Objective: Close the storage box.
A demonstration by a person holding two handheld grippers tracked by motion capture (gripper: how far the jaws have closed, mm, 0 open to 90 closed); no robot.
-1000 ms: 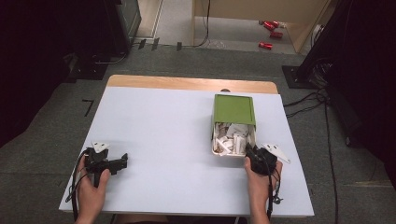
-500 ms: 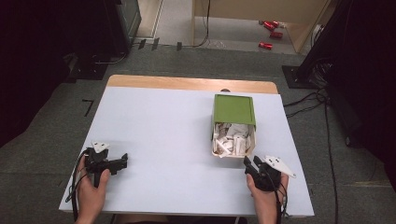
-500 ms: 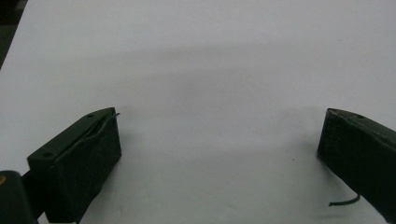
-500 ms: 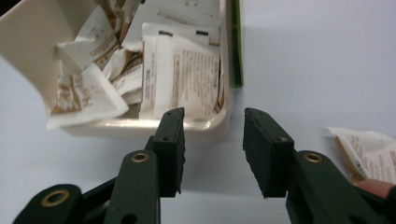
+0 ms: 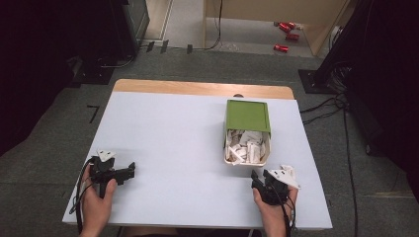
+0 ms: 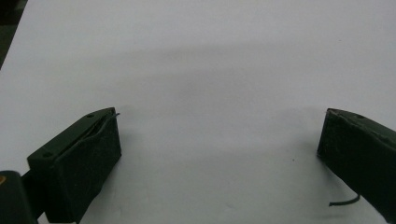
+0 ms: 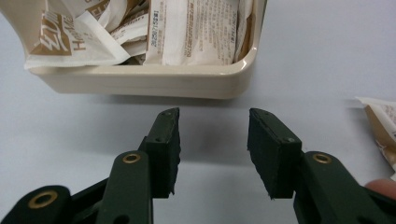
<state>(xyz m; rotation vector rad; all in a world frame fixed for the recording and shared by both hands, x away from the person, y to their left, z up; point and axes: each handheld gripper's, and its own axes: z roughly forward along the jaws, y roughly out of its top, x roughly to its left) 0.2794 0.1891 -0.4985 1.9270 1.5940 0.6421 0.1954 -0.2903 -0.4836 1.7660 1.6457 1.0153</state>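
My right tool (image 5: 258,178) has pulled back from the box (image 5: 247,159) toward me, jaws just opening and empty; one sachet (image 7: 380,122) lies on the bench beside it. Left tool (image 5: 129,171) rests released.

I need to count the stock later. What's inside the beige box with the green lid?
The beige box holds white and tan sachets, piled loosely at its open end. The green lid covers the far part, so anything under it is hidden.
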